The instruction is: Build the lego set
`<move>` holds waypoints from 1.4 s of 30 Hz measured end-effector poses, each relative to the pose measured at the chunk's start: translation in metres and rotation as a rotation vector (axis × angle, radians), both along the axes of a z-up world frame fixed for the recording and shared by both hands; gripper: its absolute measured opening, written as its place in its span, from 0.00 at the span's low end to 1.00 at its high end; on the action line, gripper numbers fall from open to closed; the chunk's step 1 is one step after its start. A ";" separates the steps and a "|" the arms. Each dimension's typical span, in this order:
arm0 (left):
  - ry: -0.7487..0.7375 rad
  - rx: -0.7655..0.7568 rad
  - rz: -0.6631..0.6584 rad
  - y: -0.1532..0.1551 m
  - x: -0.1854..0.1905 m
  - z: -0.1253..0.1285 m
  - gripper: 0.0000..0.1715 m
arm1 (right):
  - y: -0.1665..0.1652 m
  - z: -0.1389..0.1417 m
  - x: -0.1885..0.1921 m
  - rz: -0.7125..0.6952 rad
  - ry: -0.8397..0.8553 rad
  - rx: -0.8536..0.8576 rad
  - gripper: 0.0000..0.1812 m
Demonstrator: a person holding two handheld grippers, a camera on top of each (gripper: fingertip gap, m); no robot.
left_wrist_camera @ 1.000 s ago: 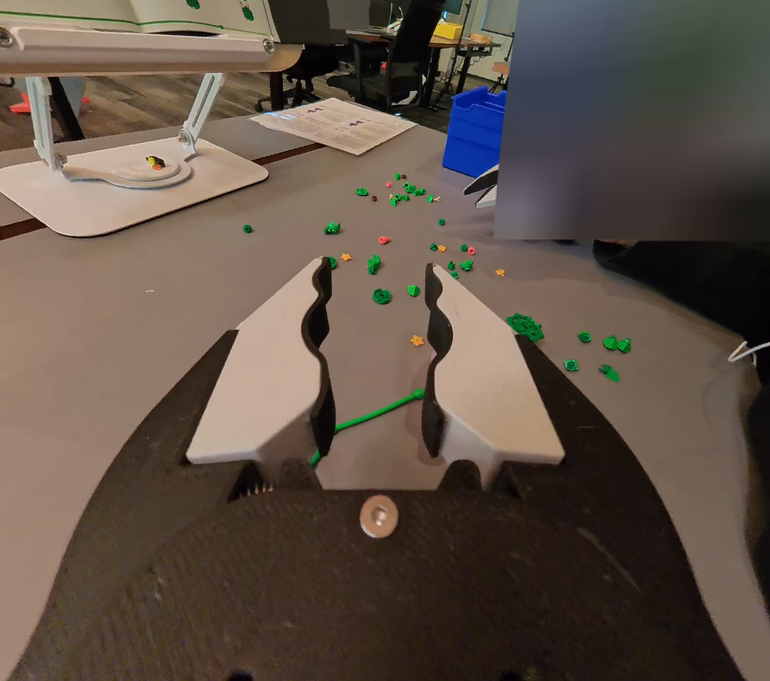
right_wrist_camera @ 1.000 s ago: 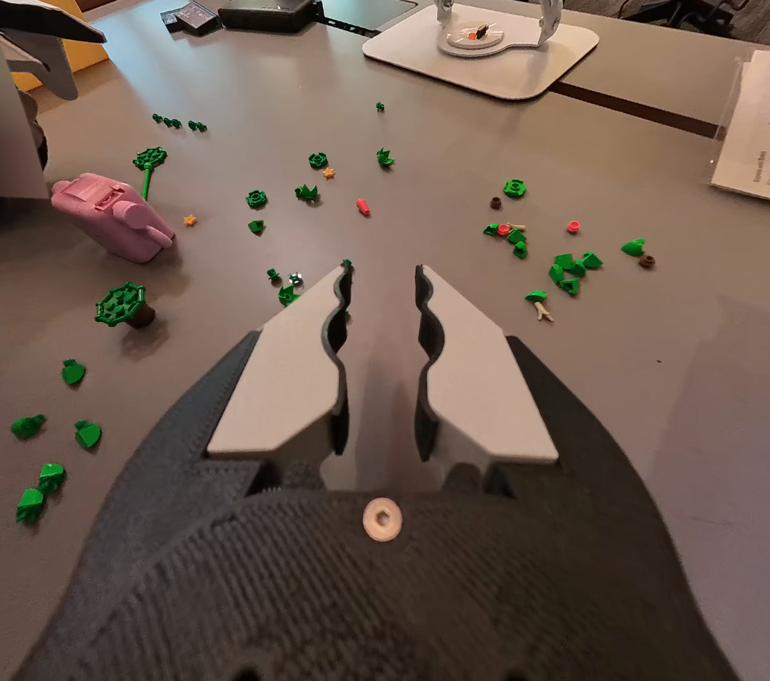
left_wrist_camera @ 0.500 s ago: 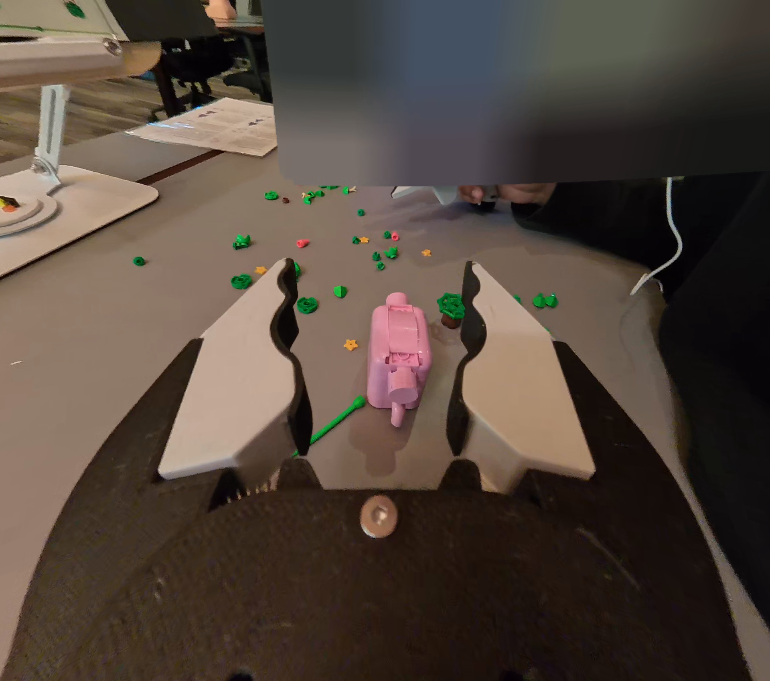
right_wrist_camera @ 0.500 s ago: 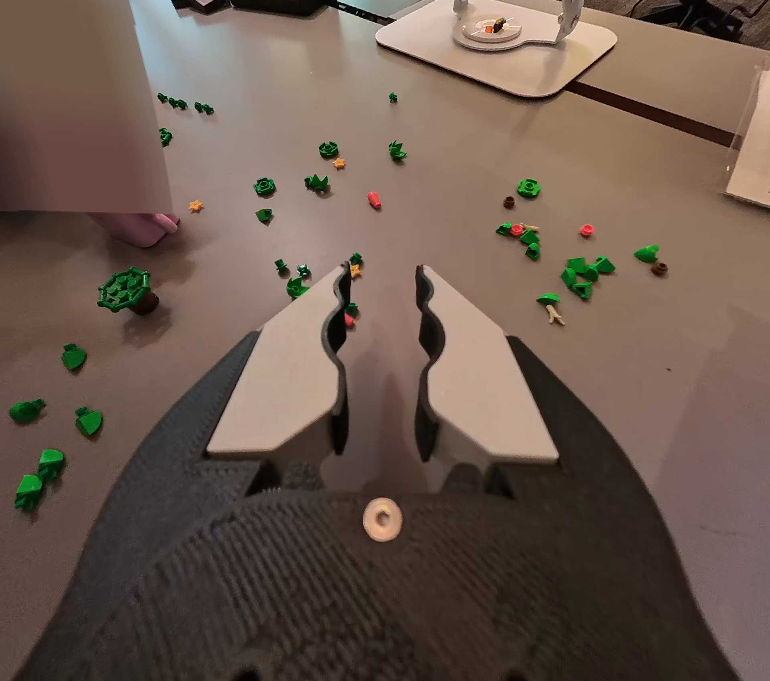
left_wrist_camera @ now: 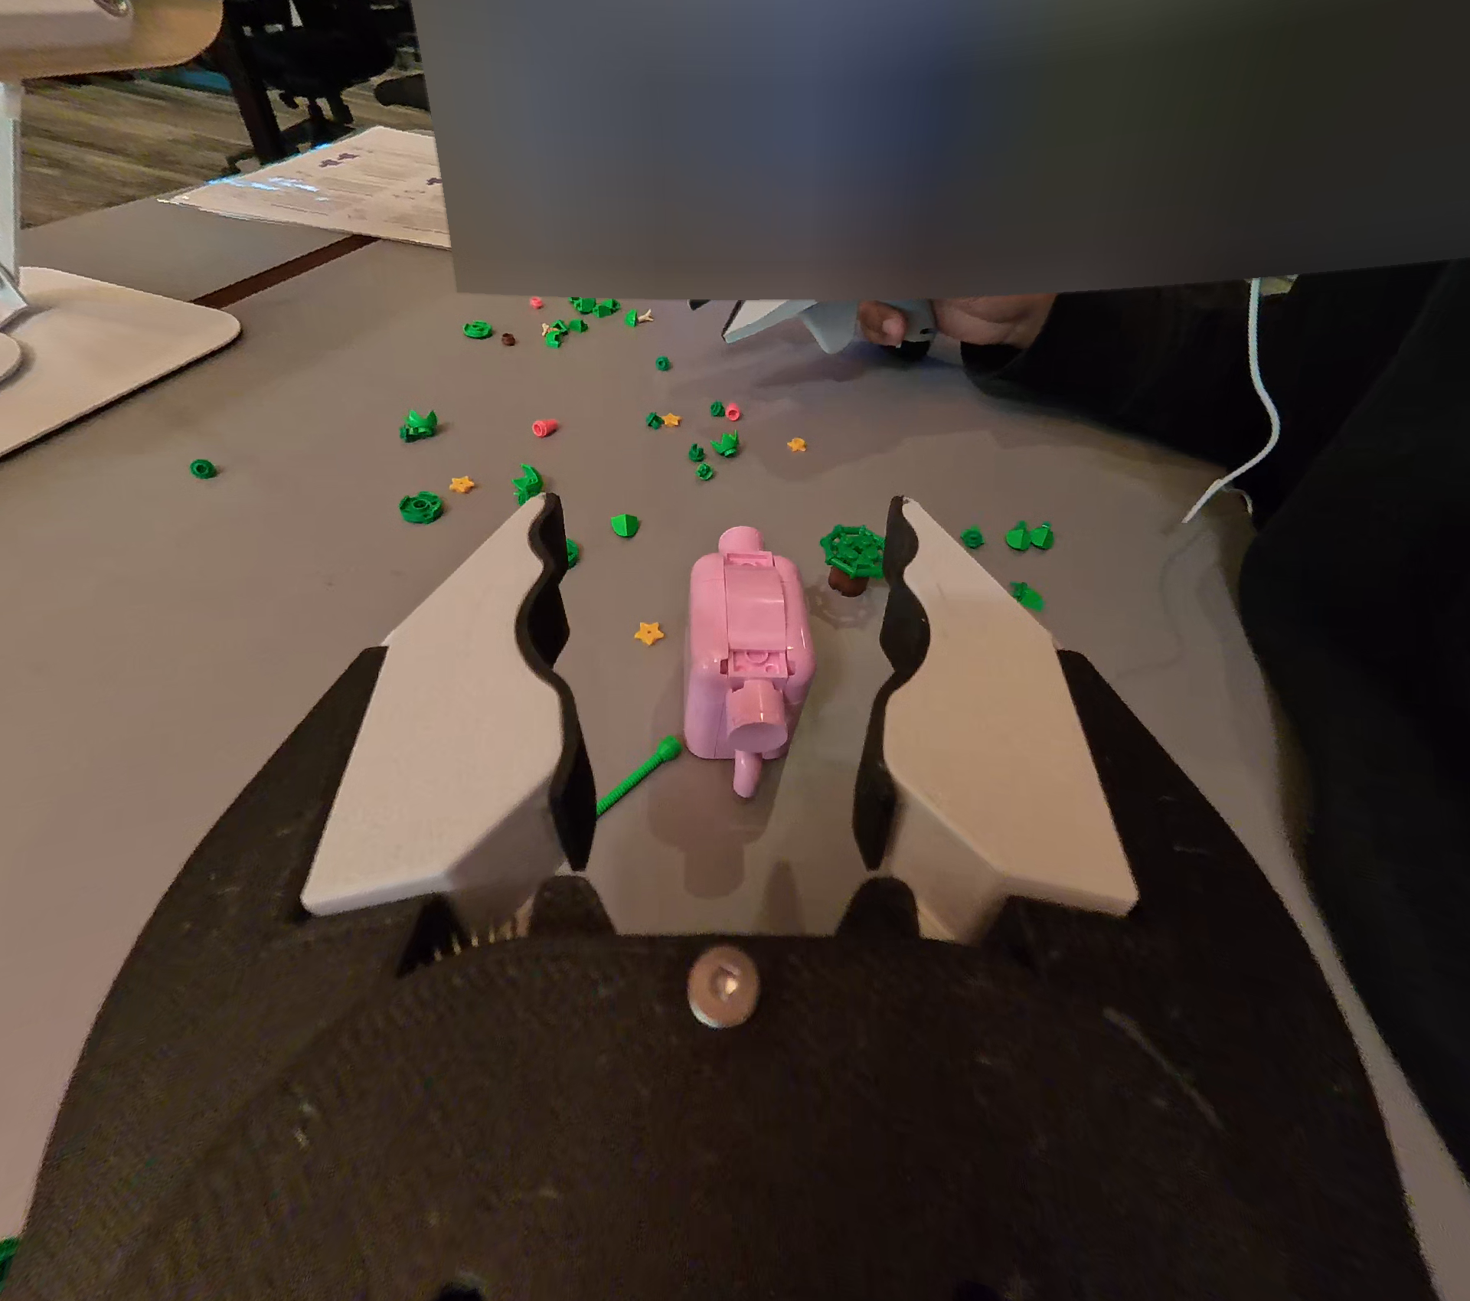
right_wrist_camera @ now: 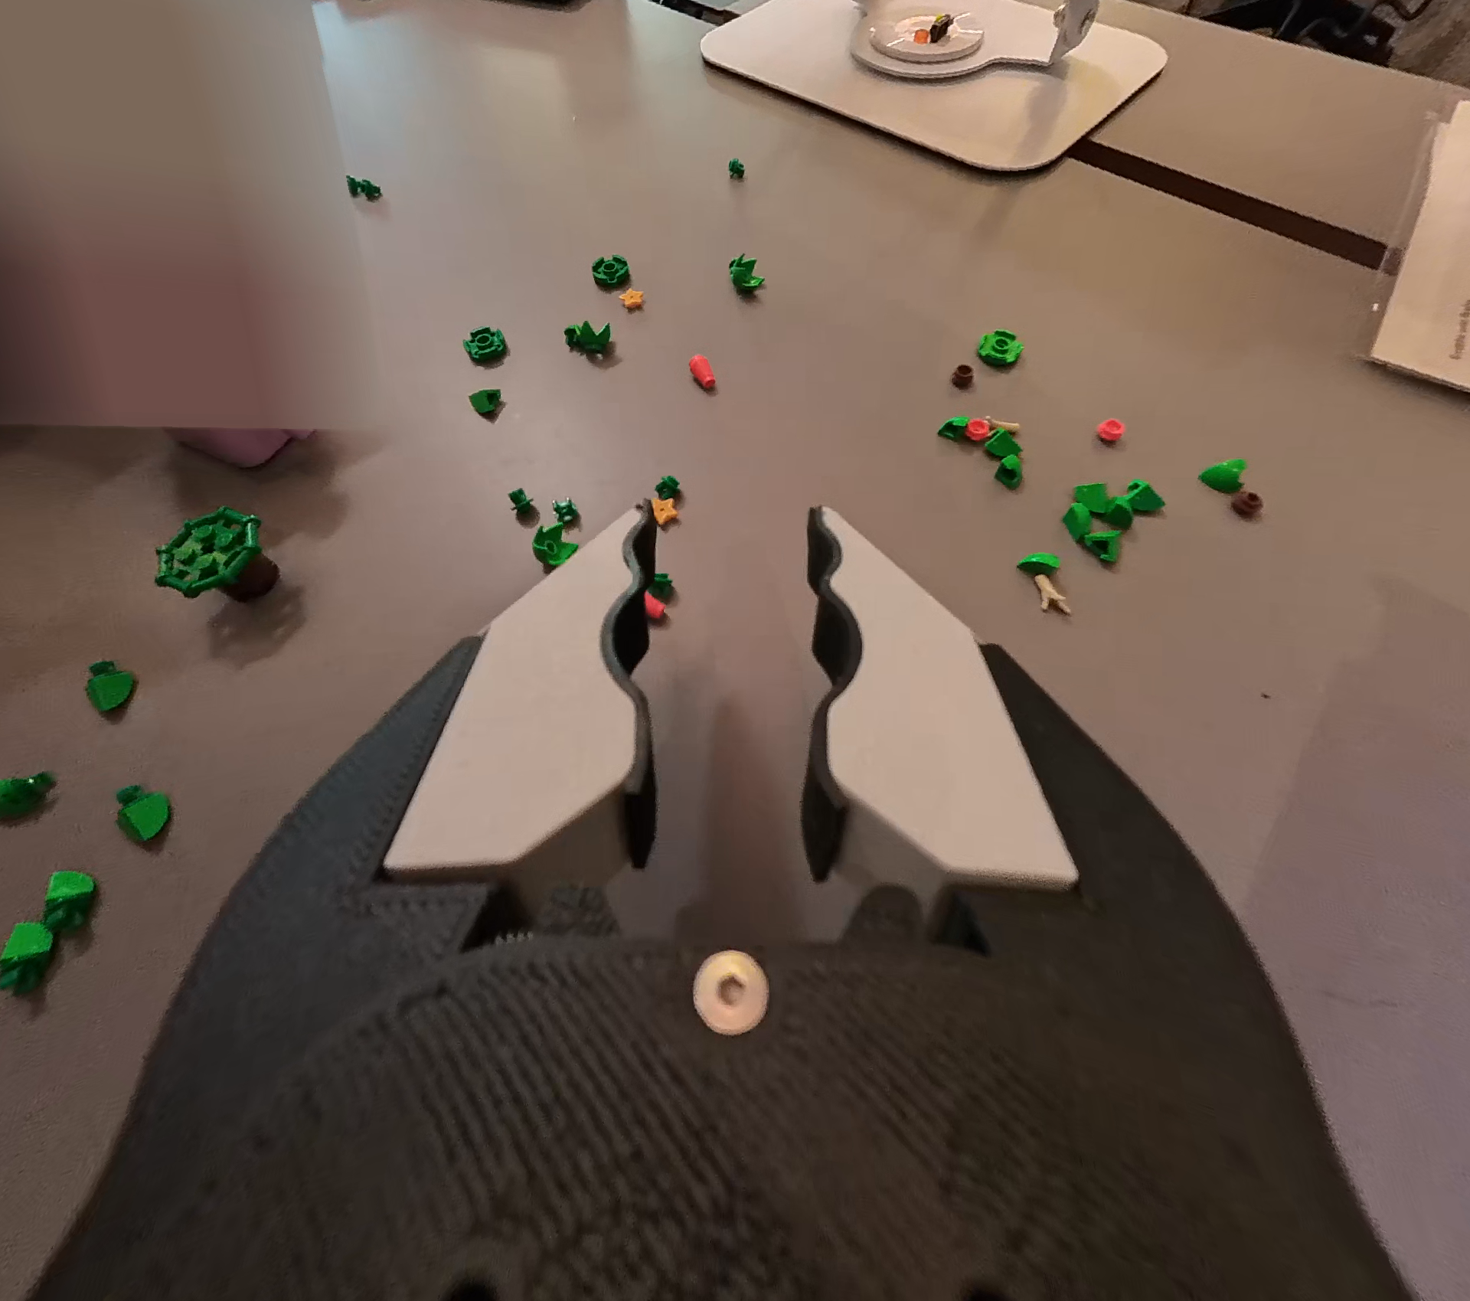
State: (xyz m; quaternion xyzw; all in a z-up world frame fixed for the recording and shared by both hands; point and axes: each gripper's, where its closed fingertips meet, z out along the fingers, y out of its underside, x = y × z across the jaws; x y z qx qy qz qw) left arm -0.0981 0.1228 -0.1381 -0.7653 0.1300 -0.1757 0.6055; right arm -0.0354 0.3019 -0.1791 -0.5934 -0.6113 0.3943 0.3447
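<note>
Grey matte tabletop (left_wrist_camera: 239, 626) filled the left wrist view, with office chairs and a wood floor behind. Left gripper (left_wrist_camera: 720, 507) was spread wide, holding nothing. Between its fingers, apart from both, lay the pink brick-built lego body (left_wrist_camera: 748, 658) on its side. A thin green ribbed lego stem (left_wrist_camera: 640, 773) lay at its 8 o'clock, a yellow star stud (left_wrist_camera: 649, 633) at 10 o'clock, and a green web-topped piece on a brown base (left_wrist_camera: 853, 556) at 1 o'clock, just beside the right finger. Small green, pink and yellow loose pieces (left_wrist_camera: 676, 427) were scattered at 12 o'clock. A white stand base (left_wrist_camera: 95, 348) sat at 10 o'clock.

Right wrist view: same grey table (right_wrist_camera: 875, 228). Right gripper (right_wrist_camera: 728, 515) was parted, empty. Green leaf pieces (right_wrist_camera: 1110, 515) lay at 2 o'clock, the web-topped piece (right_wrist_camera: 208, 553) at 9 o'clock, and the stand base (right_wrist_camera: 954, 101) at 12 o'clock.
</note>
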 end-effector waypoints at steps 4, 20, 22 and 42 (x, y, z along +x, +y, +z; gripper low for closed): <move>-0.004 -0.002 0.001 0.000 -0.001 -0.001 0.45 | 0.001 0.002 0.001 -0.005 0.012 -0.019 0.21; -0.028 -0.003 0.045 0.003 -0.009 0.000 0.47 | 0.003 0.001 0.001 -0.014 0.003 -0.031 0.21; -0.037 -0.003 0.049 0.003 -0.010 0.000 0.47 | 0.003 0.001 0.001 -0.014 0.002 -0.035 0.21; -0.052 -0.022 0.070 0.005 -0.014 -0.002 0.50 | 0.003 -0.002 0.000 -0.010 -0.014 -0.056 0.22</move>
